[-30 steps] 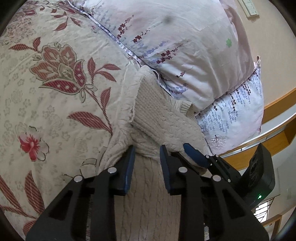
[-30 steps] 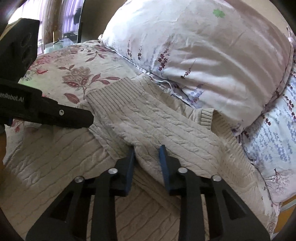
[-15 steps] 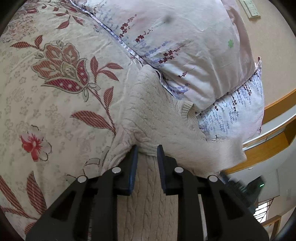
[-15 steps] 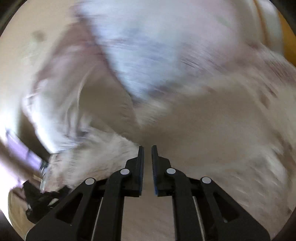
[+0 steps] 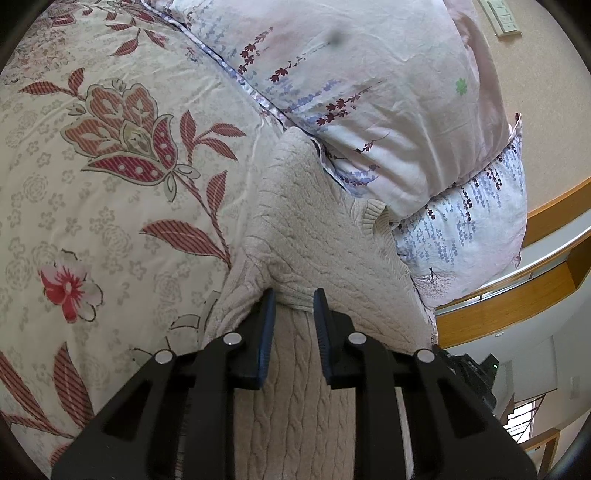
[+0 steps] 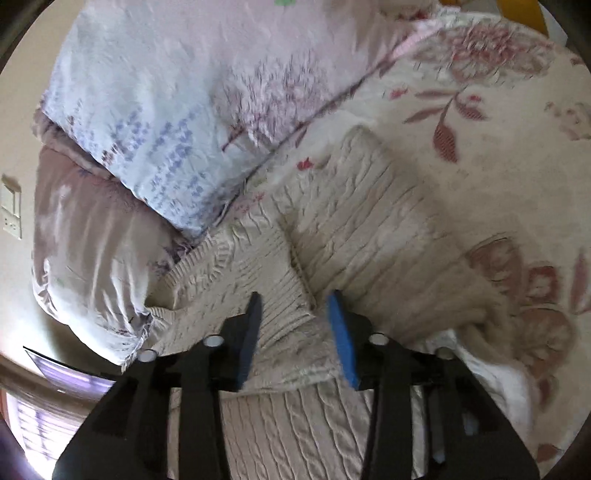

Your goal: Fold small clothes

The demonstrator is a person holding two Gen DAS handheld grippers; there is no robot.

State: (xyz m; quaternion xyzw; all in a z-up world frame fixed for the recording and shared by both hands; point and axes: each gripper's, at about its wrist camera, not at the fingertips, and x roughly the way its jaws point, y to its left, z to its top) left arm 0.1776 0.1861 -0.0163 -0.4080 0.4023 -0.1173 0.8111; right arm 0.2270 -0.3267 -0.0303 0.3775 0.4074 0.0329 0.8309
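Observation:
A cream cable-knit sweater (image 5: 314, 240) lies on the bed against the pillows, with a sleeve folded across its body. My left gripper (image 5: 294, 301) is shut on the folded edge of the knit, its blue pads pinching the fabric between them. In the right wrist view the same sweater (image 6: 369, 221) spreads ahead, blurred by motion. My right gripper (image 6: 295, 306) is over it with its jaws opening. The ribbed cuff (image 6: 284, 291) lies between the pads, and they do not press on it. Part of the right gripper's black body (image 5: 469, 369) shows at the lower right of the left wrist view.
A floral bedspread (image 5: 110, 166) covers the bed to the left of the sweater. Two stacked pillows (image 5: 369, 92) bound the sweater's far side. A wooden bed frame (image 5: 517, 295) and a wall with a switch plate (image 5: 504, 18) lie beyond them.
My right gripper swung away from beside the left one, rolled over, and now faces the sweater from the pillow side; its jaws closed, then parted. The left jaws narrowed slightly on the fold.

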